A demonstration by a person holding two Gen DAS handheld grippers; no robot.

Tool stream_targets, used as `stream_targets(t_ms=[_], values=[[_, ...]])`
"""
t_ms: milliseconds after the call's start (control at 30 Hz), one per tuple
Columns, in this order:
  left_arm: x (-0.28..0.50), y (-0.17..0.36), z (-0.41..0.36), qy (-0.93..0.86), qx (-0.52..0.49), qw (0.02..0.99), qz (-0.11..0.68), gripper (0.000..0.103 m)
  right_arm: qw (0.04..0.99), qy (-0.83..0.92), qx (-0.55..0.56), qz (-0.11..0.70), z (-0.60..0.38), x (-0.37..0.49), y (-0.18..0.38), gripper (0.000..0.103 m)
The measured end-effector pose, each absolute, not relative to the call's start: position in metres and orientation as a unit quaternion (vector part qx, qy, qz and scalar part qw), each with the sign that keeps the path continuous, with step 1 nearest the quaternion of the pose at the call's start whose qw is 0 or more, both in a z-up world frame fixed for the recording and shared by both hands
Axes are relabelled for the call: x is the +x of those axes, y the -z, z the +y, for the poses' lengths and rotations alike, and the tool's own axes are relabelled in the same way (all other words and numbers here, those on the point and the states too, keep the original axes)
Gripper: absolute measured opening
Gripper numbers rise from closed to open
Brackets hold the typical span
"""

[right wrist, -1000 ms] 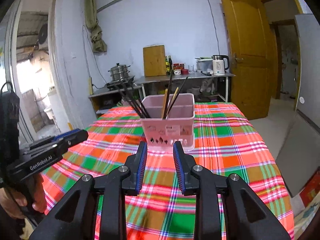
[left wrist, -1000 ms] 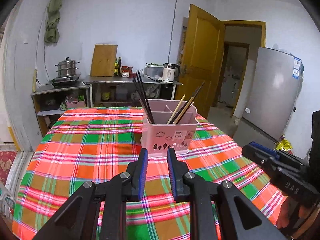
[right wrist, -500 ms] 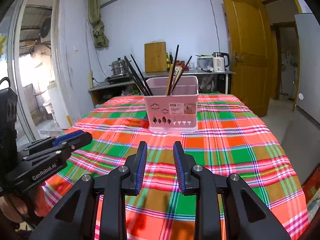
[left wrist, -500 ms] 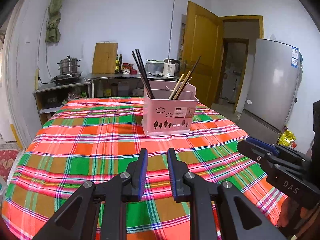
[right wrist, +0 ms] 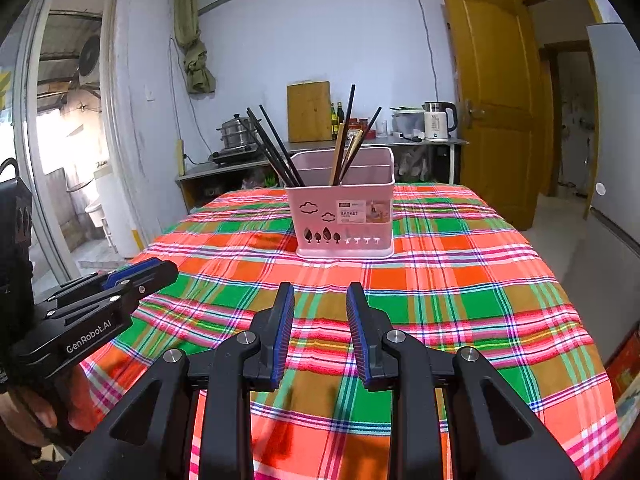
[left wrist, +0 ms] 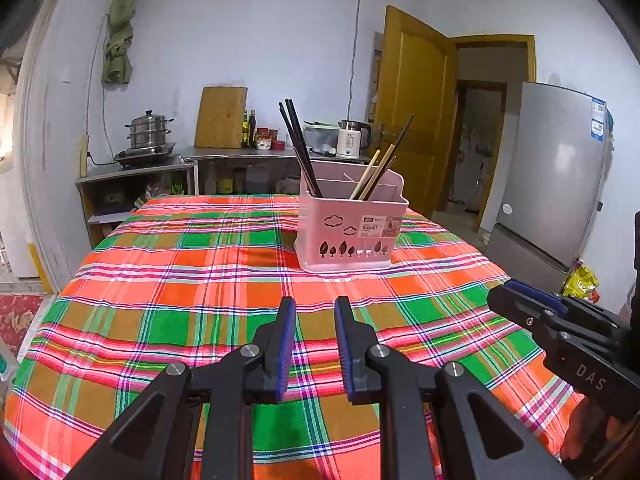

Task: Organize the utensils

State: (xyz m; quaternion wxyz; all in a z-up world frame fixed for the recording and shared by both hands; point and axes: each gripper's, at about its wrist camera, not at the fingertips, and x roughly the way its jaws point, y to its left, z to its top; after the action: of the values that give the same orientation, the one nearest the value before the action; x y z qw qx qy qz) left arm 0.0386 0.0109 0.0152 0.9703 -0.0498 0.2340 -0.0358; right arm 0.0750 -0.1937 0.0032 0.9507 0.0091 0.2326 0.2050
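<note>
Right wrist view: one pink basket, two compartments of chopsticks.

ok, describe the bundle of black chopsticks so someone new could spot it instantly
Start at the plaid tablecloth; the only thing standing on it is a pink basket. The black chopsticks fan out of its left compartment, leaning left. Unlike the mixed tan and dark sticks beside them, they are uniformly black.

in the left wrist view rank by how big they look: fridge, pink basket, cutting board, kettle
1. fridge
2. pink basket, though it sits nearer the camera, which inflates it
3. cutting board
4. kettle, clearly smallest
</note>
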Motion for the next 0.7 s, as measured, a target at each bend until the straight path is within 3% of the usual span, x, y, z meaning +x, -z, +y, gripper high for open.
stream_targets(t_ms=[700], values=[[0.0364,-0.0157,0.0072,0.038,-0.048,0.97,0.234,0.019,0.95,-0.207,0.012,0.232,-0.1925,0.0722,-0.0053,0.028]])
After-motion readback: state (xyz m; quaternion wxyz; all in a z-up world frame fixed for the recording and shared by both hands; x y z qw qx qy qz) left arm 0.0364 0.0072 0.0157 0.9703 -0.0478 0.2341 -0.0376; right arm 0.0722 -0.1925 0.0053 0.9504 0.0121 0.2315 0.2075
